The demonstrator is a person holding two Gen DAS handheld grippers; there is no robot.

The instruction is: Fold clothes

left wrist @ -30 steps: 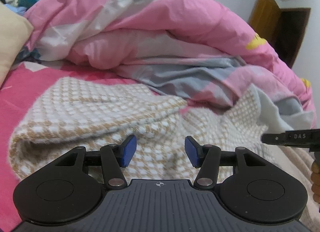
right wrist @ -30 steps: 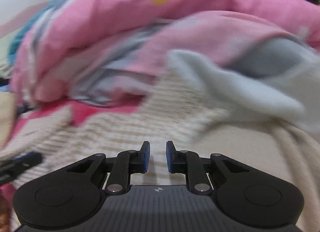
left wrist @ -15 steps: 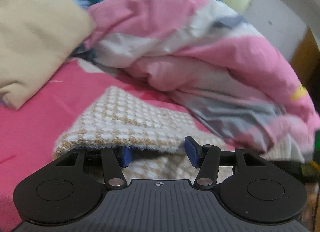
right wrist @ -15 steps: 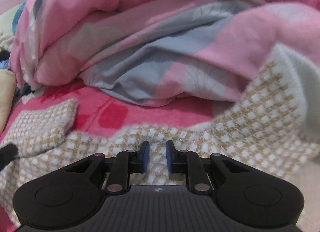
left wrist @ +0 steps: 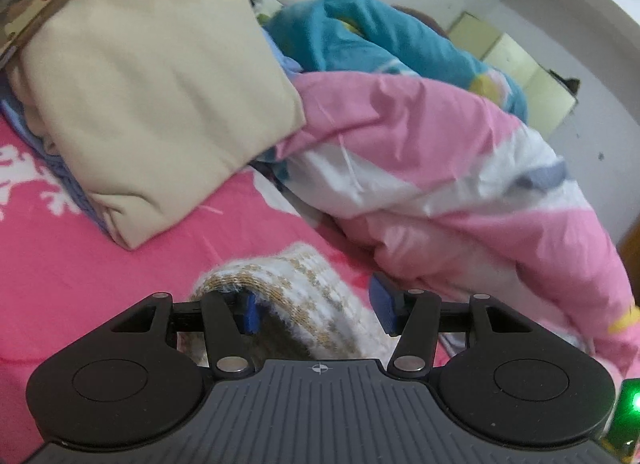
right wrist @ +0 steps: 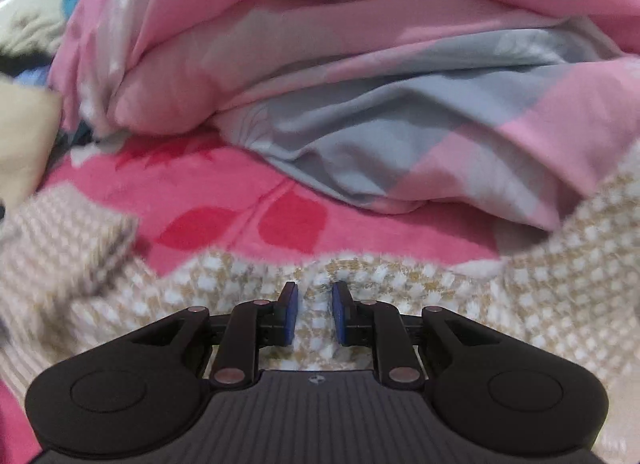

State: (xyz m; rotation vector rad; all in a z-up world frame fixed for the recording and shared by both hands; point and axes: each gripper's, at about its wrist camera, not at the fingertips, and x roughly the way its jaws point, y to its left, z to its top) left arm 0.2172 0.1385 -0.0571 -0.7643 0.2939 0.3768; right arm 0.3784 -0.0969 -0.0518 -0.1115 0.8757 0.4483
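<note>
The white and tan checked knit garment (left wrist: pixel 304 288) lies on the pink bed sheet (left wrist: pixel 100 272). A folded edge of it is draped over the left finger (left wrist: pixel 250 310) of my left gripper (left wrist: pixel 316 306). Those jaws stand wide, and the right pad is clear of the cloth. In the right wrist view the same knit (right wrist: pixel 560 284) spreads across the foreground. My right gripper (right wrist: pixel 315 304) sits low over its far edge. Its jaws are narrow and opening, with a small ridge of knit in the gap between them, and the pads do not press on it.
A folded beige cloth (left wrist: pixel 152 96) with a phone (left wrist: pixel 28 12) on it lies at the left. A bunched pink, white and grey quilt (right wrist: pixel 360 64) fills the far side of the bed, with teal bedding (left wrist: pixel 380 36) and cardboard boxes (left wrist: pixel 516 64) behind it.
The left gripper swung left and rolled, from above the spread knit to its folded edge, which now hangs over the left finger. The right gripper came down onto the knit's far edge.
</note>
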